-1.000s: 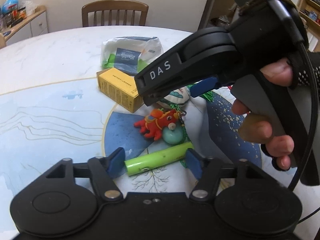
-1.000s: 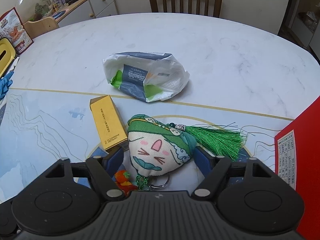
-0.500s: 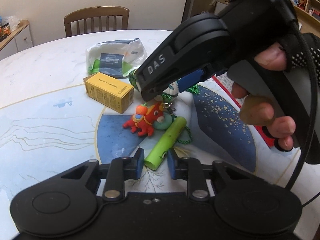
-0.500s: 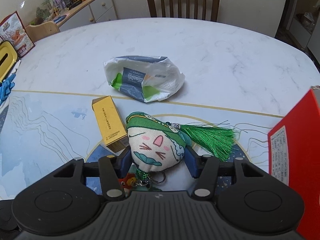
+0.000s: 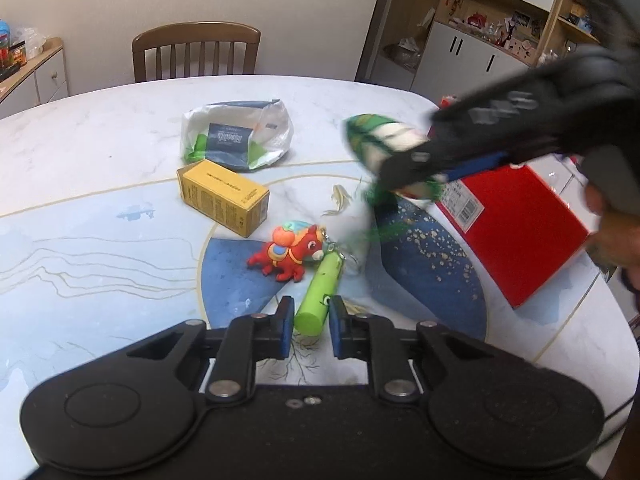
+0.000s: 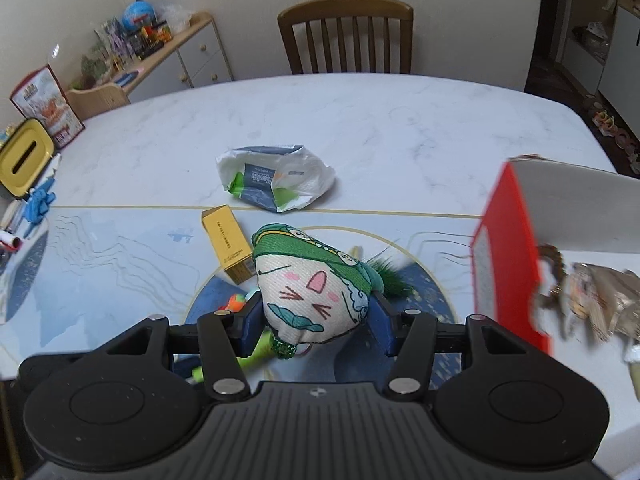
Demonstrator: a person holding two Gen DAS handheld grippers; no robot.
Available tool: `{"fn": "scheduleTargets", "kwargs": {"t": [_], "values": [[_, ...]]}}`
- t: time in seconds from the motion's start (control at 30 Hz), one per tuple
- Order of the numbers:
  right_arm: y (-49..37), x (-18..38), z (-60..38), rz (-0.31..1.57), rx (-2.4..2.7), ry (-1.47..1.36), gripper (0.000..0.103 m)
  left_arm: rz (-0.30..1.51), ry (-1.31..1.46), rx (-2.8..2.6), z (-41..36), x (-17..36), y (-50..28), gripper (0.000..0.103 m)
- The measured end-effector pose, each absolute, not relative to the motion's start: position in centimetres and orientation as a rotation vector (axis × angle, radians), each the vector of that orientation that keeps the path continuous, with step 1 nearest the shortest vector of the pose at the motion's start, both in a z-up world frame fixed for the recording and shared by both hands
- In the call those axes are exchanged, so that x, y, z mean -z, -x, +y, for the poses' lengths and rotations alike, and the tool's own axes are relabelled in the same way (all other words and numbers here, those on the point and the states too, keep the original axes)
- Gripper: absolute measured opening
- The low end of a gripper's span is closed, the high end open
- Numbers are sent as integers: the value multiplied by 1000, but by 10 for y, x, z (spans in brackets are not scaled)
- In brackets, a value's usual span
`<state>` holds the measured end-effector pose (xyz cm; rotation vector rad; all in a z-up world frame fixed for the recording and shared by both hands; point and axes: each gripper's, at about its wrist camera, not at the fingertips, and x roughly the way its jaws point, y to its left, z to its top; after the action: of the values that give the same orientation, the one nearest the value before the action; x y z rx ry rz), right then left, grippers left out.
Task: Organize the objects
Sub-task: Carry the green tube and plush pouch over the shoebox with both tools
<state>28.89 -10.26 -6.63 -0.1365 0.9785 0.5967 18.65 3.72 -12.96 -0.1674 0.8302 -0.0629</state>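
Both grippers loaded over the marble table [image 5: 100, 128], a chair [image 6: 346, 36] beyond.

We judge we're mid-carry: our right gripper [image 6: 316, 316] pinches the cat-face pouch [image 6: 310, 284] aloft beside the open red box [image 6: 508, 256]; next, lower it inside. Our left gripper [image 5: 309, 326] squeezes the green tube [image 5: 322, 294], lying by the red toy horse [image 5: 286, 254].

The left gripper [image 5: 310, 327] sits low over the worktop [image 5: 100, 152], its blue pads closed against the near end of a green tube [image 5: 320, 296]. The right gripper [image 6: 316, 316] is raised above the worktop, its fingers pressed on both sides of a plush charm [image 6: 308, 284]. In the left wrist view it appears blurred at upper right, with the person's hand [image 5: 612, 216] wrapped around its handle.
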Motion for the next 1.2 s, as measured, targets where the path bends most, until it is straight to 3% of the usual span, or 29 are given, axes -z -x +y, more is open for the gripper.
{"fn": "scheduleTargets", "kwargs": {"t": [0.3, 0.6, 0.8, 0.97, 1.2], "values": [[-256, 32, -157, 955, -600, 88, 54, 854, 199, 73, 33, 125, -178, 15], [-227, 36, -188, 978, -605, 82, 54, 945, 168, 80, 25, 147, -173, 15], [-217, 35, -200, 974, -608, 70, 54, 955, 134, 85, 22, 147, -180, 29], [-212, 32, -209, 970, -604, 56, 54, 955, 108, 86, 16, 148, -192, 49], [-207, 26, -223, 957, -595, 38, 54, 951, 89, 96, 7, 149, -205, 45]]}}
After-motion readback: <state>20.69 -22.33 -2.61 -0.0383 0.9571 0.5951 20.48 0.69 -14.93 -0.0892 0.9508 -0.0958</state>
